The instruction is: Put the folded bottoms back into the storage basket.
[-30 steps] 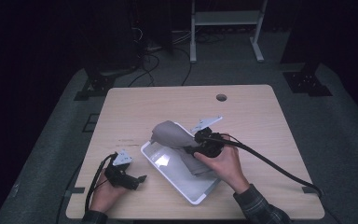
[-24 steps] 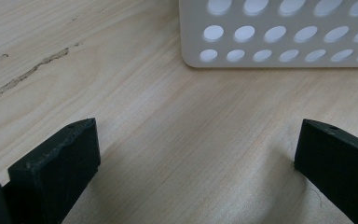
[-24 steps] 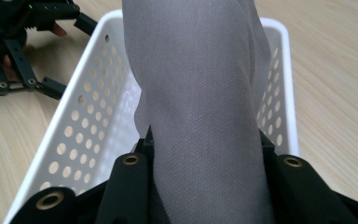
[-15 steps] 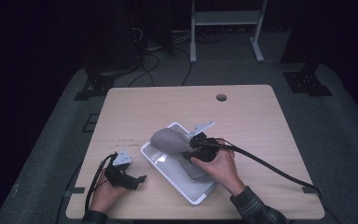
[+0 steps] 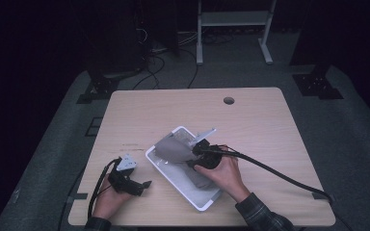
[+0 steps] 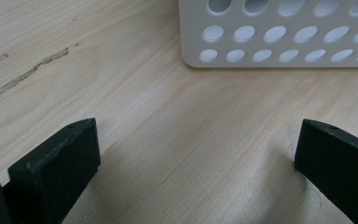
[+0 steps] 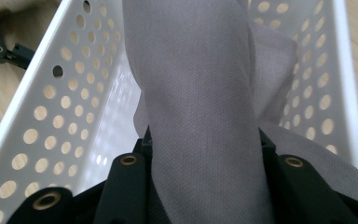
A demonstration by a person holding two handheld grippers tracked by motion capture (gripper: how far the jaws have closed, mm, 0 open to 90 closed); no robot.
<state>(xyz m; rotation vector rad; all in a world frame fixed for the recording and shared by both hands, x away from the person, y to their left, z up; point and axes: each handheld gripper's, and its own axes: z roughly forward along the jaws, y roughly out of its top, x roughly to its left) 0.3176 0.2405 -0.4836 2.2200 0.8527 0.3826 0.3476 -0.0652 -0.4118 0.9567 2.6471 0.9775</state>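
A grey cloth (image 5: 172,149) hangs bunched from my right gripper (image 5: 198,152), which is shut on it just above the white perforated basket (image 5: 160,165). In the right gripper view the cloth (image 7: 196,88) runs up between the jaws of my right gripper (image 7: 205,156) and drapes down into the basket (image 7: 70,116), more of it lying along the far wall. My left gripper (image 5: 143,185) rests on the table's front left, open, nothing between its fingers. Seen from the left gripper view, my left gripper (image 6: 196,154) stands a short way from the basket's corner (image 6: 279,44).
The basket lies diagonally on the light wood table (image 5: 250,125), whose back half is bare with a cable hole (image 5: 229,100). A thick cable (image 5: 279,174) trails from the right gripper over the right front. Dark floor and stands surround the table.
My right gripper has sunk with the cloth, bringing the bundle lower into the basket. The left gripper has stayed where it was.
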